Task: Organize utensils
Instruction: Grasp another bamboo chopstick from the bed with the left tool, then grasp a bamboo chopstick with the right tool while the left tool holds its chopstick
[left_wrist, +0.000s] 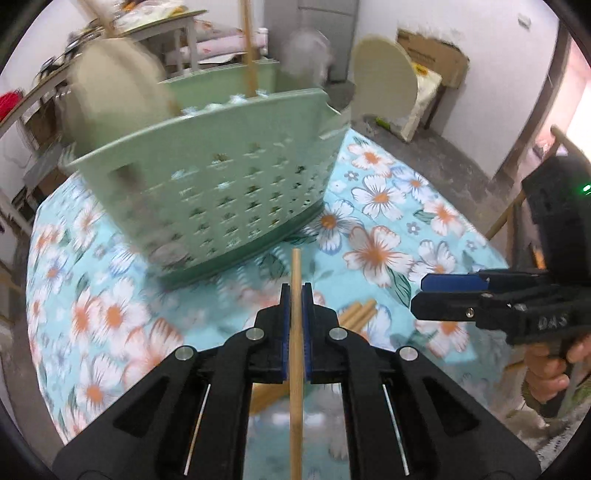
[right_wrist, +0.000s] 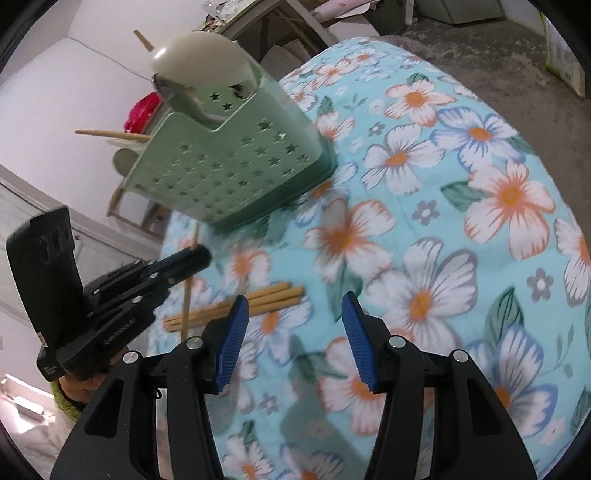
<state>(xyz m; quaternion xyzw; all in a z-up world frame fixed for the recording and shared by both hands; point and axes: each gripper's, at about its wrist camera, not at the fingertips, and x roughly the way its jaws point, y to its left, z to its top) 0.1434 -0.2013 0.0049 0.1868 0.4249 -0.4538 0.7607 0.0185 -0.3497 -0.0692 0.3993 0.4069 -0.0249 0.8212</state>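
Clamped between the blue pads of the left gripper (left_wrist: 296, 295) is a single wooden chopstick (left_wrist: 295, 354), its jaws closed tight on it so that the stick runs straight up the middle of the left wrist view, lifted off the table. Just beyond and beneath it, a small bundle of chopsticks (right_wrist: 236, 306) lies flat on the flowered tablecloth (right_wrist: 461, 236). To one side the right gripper (right_wrist: 291, 325) hovers above the cloth with its jaws about half open and nothing between them; part of a hand (left_wrist: 550, 373) shows on its grip. Farther back stands a pale green perforated basket (left_wrist: 229, 177), resting on the cloth, with spoon-like utensils and a wooden stick poking out of its top. Behind the table lie cluttered furniture and white walls.
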